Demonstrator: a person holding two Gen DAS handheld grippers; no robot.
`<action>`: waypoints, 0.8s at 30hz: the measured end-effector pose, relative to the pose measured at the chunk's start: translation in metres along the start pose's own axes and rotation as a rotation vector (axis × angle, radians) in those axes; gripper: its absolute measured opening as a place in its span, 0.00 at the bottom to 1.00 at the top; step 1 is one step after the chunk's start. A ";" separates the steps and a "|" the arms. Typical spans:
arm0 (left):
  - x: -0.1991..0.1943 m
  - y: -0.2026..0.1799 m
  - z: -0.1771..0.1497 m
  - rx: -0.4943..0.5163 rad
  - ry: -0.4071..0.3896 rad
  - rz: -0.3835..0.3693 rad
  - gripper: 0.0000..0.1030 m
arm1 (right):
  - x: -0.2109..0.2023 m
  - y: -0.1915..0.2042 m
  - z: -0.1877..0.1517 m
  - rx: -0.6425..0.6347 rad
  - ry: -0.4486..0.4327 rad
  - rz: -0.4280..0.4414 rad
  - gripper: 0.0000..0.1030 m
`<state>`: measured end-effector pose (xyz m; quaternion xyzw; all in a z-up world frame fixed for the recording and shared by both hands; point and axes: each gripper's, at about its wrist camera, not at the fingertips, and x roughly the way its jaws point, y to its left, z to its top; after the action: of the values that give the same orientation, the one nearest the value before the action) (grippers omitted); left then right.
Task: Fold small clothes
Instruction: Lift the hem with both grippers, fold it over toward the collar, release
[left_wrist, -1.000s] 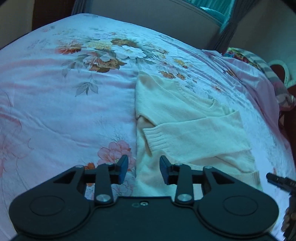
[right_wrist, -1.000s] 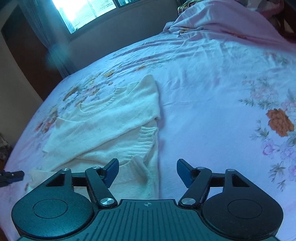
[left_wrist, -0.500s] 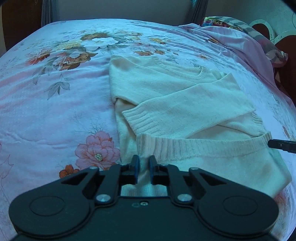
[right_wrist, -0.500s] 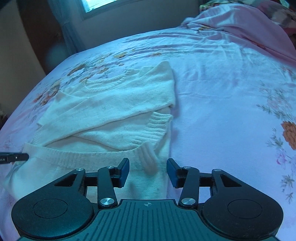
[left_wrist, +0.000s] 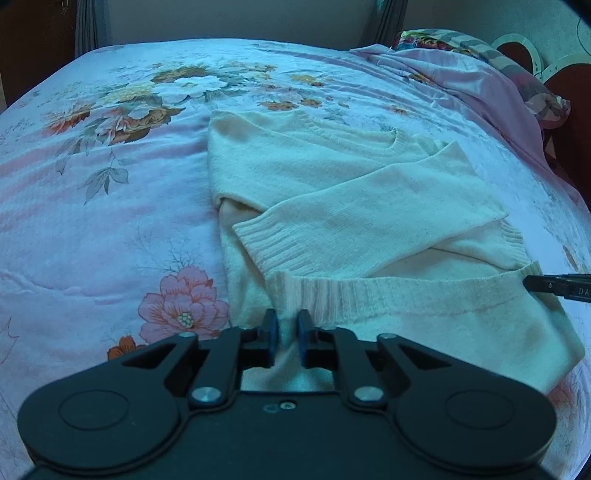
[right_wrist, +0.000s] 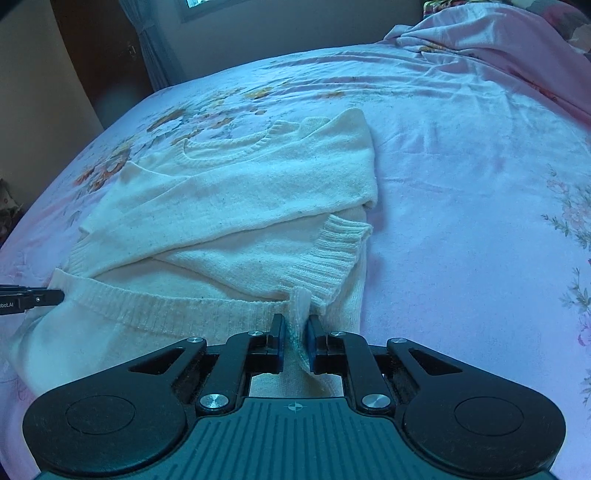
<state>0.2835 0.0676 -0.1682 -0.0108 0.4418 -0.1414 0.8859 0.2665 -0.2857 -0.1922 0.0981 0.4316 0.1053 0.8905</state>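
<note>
A cream knitted sweater (left_wrist: 332, 192) lies flat on the bed, both sleeves folded across its chest and the ribbed hem nearest me. My left gripper (left_wrist: 284, 321) is shut on a pinch of the hem at the sweater's left corner. In the right wrist view the same sweater (right_wrist: 240, 206) shows, and my right gripper (right_wrist: 295, 325) has its jaws closing, the pads pressing a raised fold of hem at the right corner. Each view catches the other gripper's dark fingertip at the far end of the hem: the right fingertip (left_wrist: 554, 286), the left fingertip (right_wrist: 33, 299).
The bed carries a pink floral sheet (left_wrist: 92, 221) that runs wide to the left and, in the right wrist view, a pink floral sheet (right_wrist: 461, 184) wide to the right. A crumpled pink blanket (left_wrist: 461, 74) and a patterned pillow lie by the headboard (left_wrist: 569, 85). Wall and curtains stand beyond the bed.
Both grippers came down onto the near hem and went from open to closed on it. Both views rolled more level, and the sweater now fills more of each.
</note>
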 end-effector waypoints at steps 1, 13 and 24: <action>-0.002 -0.001 -0.002 0.002 -0.008 -0.001 0.06 | -0.003 0.001 -0.002 0.003 -0.008 0.002 0.11; -0.050 -0.003 0.048 -0.113 -0.250 -0.048 0.05 | -0.056 -0.005 0.036 0.141 -0.257 0.039 0.03; 0.038 0.007 0.176 -0.157 -0.330 0.018 0.05 | 0.032 -0.026 0.169 0.093 -0.337 -0.035 0.03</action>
<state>0.4450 0.0462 -0.0914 -0.0989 0.3000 -0.0950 0.9440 0.4220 -0.3155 -0.1204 0.1478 0.2823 0.0519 0.9464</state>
